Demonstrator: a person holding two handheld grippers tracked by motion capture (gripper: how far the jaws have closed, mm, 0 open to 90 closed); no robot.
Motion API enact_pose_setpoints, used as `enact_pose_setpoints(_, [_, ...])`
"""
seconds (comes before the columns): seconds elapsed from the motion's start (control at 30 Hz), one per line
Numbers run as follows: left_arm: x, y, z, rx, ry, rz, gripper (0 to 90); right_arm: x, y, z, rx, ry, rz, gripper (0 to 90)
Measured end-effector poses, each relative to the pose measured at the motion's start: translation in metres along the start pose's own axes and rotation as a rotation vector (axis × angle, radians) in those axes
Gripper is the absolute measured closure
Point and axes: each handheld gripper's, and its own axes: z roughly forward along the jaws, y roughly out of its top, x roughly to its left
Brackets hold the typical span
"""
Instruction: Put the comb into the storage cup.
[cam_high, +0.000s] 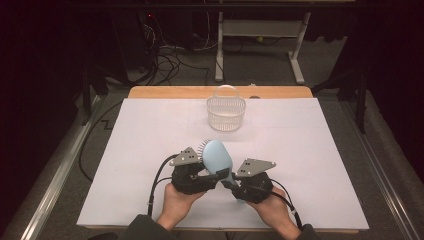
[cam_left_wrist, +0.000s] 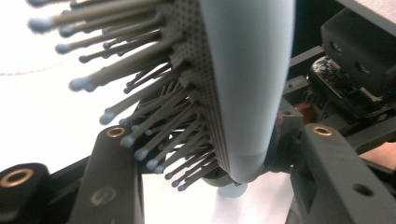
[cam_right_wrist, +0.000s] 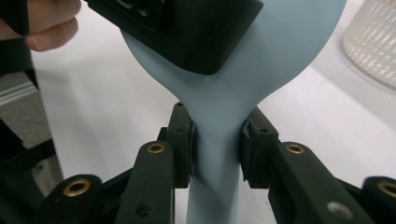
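A pale blue hairbrush (cam_high: 217, 155) is held up above the white table sheet, head up and tilted away, bristles toward the left. My left gripper (cam_high: 212, 175) is shut on the brush head: in the left gripper view one jaw rests against the bristles (cam_left_wrist: 140, 116) and the other against the smooth back (cam_left_wrist: 247, 84). My right gripper (cam_high: 227, 182) is shut on the brush's narrow neck (cam_right_wrist: 217, 140), its pads pressing both sides where handle meets head. The left gripper's jaw lies across the back of the head (cam_right_wrist: 187, 28) in the right gripper view.
A white slotted basket (cam_high: 226, 115) with a hoop handle stands upright at the far middle of the sheet; its wall (cam_right_wrist: 373, 42) is at the right gripper view's right edge. The white sheet (cam_high: 310, 150) covers a wooden table. Cables and a desk frame (cam_high: 260, 30) lie beyond.
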Motion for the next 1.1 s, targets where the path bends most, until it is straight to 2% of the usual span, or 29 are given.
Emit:
enact_pose_setpoints(0.23, [0.0, 0.001, -0.002, -0.008, -0.008, -0.004, 51.1, -0.004, 0.0, 0.0, -0.012, 0.061, 0.042, 69.1])
enact_pose_setpoints(0.43, [-0.001, 0.0, -0.004, -0.013, -0.005, 0.005, 51.7, -0.006, -0.001, 0.001, -0.009, 0.081, 0.051, 68.6])
enact_pose_setpoints(0.63, [0.0, 0.001, -0.008, -0.034, -0.009, -0.002, 52.2, -0.005, 0.0, -0.001, -0.016, 0.081, 0.05, 66.5])
enact_pose_setpoints(0.8, [0.002, 0.003, -0.012, -0.045, -0.007, -0.015, 52.2, -0.006, -0.001, 0.001, -0.013, 0.076, 0.042, 60.9])
enact_pose_setpoints(1.1, [0.004, 0.004, -0.017, -0.057, 0.014, -0.012, 52.2, -0.008, -0.001, -0.003, -0.044, 0.077, 0.043, 51.5])
